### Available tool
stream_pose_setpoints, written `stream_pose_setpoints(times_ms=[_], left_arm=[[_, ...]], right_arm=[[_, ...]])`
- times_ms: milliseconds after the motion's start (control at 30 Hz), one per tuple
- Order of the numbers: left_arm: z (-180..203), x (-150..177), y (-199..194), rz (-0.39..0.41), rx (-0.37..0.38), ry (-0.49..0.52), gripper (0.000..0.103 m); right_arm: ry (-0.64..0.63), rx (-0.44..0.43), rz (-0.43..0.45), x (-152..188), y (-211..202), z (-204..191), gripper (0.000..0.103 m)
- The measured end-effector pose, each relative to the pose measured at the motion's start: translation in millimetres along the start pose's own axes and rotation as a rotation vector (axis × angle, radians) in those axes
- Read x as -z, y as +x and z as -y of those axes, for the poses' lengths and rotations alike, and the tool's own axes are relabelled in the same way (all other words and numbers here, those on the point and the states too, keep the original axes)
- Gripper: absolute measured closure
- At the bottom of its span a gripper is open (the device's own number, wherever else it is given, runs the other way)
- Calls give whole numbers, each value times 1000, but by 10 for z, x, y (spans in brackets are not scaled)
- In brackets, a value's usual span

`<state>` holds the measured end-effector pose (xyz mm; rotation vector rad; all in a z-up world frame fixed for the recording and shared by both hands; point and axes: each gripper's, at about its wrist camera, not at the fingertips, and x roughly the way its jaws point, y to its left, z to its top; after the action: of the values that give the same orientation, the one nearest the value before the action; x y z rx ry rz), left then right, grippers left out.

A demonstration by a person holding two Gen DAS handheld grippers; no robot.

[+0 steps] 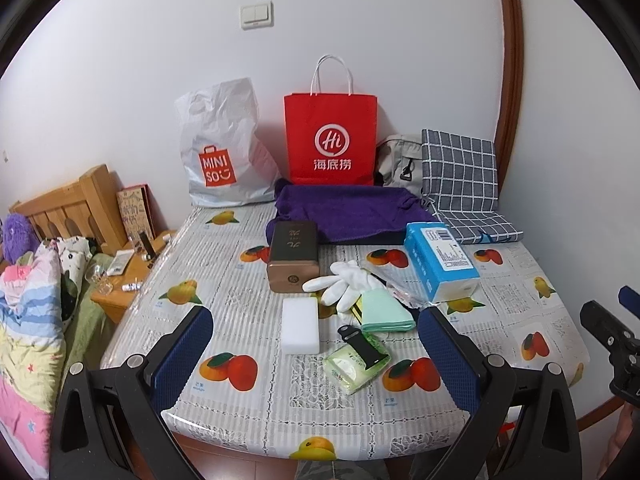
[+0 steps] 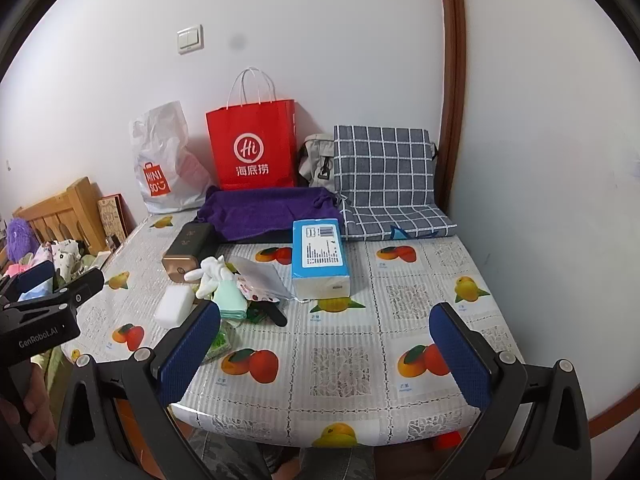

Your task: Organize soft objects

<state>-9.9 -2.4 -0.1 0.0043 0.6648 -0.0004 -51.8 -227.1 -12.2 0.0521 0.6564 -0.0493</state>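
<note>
On the fruit-print table lie a white glove (image 1: 340, 283) (image 2: 210, 272), a folded mint cloth (image 1: 385, 309) (image 2: 230, 300), a white sponge block (image 1: 301, 331) (image 2: 174, 305) and a green wipes pack (image 1: 355, 364). A purple towel (image 1: 352, 213) (image 2: 270, 210) is spread at the back. My left gripper (image 1: 316, 354) hovers open above the near edge, with the sponge and wipes pack showing between its fingers. Open and holding nothing, my right gripper (image 2: 326, 350) hangs over bare tablecloth, to the right of the pile.
A brown tin (image 1: 294, 256) (image 2: 187, 250), a blue tissue box (image 1: 440, 260) (image 2: 319, 256) and a clear pouch (image 2: 262, 276) lie mid-table. At the wall stand a red paper bag (image 1: 331, 140), a white plastic bag (image 1: 222, 148), a grey bag (image 1: 400, 160) and a checked cushion (image 2: 384, 176). A bed with a nightstand (image 1: 120, 276) is left.
</note>
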Motion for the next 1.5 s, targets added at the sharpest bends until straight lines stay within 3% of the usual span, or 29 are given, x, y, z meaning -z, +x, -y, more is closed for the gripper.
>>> stream_pose_setpoints(times_ms=[467,900,1167,1367,1500], left_arm=[[-309,239,1014,-181,-34,-26,0],[-379,383,1724,-309,-44,-30,0],[-404,430,2112,-356,-25,-46,1],[-434,467,2332,-379,-20,-59,11],[-442,491,2428,-386,6,-52,29]], right_arm=[[12,-12,-80,220,682,22,0],[-9,-36,-177,401,1341,25,1],[-8,-93,-184,352,1620,-69,12],[-42,-126,-184,313,1802,-228,19],[-93,-146,-213,352,1936,-358,22]])
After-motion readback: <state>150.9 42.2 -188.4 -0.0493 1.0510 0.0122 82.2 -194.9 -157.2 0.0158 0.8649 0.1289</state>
